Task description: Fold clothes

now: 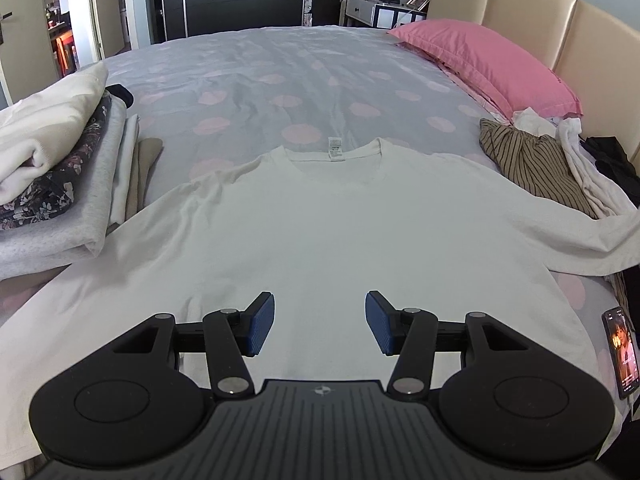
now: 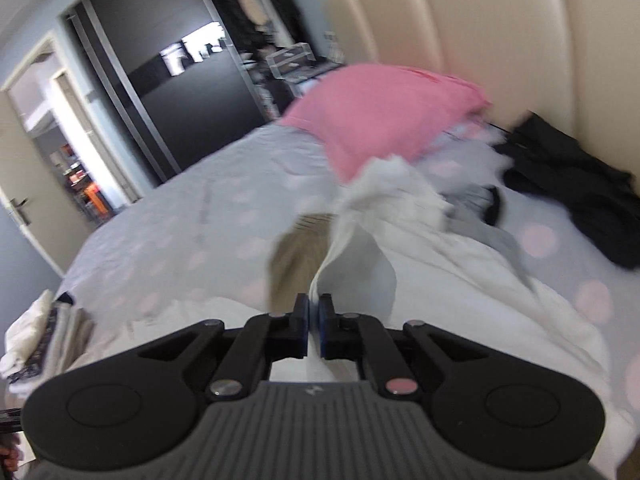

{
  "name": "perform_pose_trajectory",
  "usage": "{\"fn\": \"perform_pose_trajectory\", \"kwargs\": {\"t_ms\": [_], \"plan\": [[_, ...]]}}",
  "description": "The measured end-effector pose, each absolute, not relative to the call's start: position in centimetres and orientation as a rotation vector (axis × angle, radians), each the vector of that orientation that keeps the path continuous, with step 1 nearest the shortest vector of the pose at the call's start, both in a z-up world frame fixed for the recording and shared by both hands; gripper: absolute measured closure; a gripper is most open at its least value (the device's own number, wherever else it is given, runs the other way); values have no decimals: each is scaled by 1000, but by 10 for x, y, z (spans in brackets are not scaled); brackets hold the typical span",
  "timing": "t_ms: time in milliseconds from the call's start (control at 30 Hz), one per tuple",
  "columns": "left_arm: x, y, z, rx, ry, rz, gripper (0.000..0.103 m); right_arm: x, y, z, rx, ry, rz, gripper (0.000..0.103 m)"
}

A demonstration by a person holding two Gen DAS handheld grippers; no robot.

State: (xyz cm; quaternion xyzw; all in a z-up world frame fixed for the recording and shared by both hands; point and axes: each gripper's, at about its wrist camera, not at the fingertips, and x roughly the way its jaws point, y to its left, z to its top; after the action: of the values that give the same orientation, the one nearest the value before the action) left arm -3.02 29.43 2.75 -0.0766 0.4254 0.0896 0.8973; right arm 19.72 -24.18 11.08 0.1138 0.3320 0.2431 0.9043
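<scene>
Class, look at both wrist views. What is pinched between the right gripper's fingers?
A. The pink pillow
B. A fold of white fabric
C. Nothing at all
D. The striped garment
B: the right gripper is shut on a fold of white fabric rising between its fingers.

Left wrist camera is sitting low and close over the white long-sleeved cotton shirt (image 1: pixel 320 216), looking along its fingers, tilted downward, toward the pink rectangular pillow (image 1: pixel 486 62) at upper right. Right wrist camera is looking from nearer that pillow (image 2: pixel 384 116), rolled and blurred, facing it and the beige padded headboard (image 2: pixel 500 40) behind it. Both views are sharing the pillow, headboard (image 1: pixel 532 20), shirt (image 2: pixel 460 300), and the folded stack (image 1: pixel 56 168) (image 2: pixel 44 336) far left of the pillow.
</scene>
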Motion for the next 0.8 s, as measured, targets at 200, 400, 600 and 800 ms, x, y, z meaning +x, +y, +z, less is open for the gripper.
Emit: {"fn": "perform_pose_trajectory", "kwargs": {"t_ms": [200, 400, 600, 800], "plan": [[-30, 305, 37, -166, 857, 175, 55, 195, -129, 152, 180, 638, 698, 98], [-24, 322, 37, -182, 857, 177, 55, 194, -22, 181, 135, 607, 859, 98], [-16, 343, 36, -200, 848, 182, 55, 190, 76, 178, 91, 636, 1002, 98], [-11, 358, 24, -200, 872, 172, 55, 182, 162, 135, 76, 733, 1122, 98]]}}
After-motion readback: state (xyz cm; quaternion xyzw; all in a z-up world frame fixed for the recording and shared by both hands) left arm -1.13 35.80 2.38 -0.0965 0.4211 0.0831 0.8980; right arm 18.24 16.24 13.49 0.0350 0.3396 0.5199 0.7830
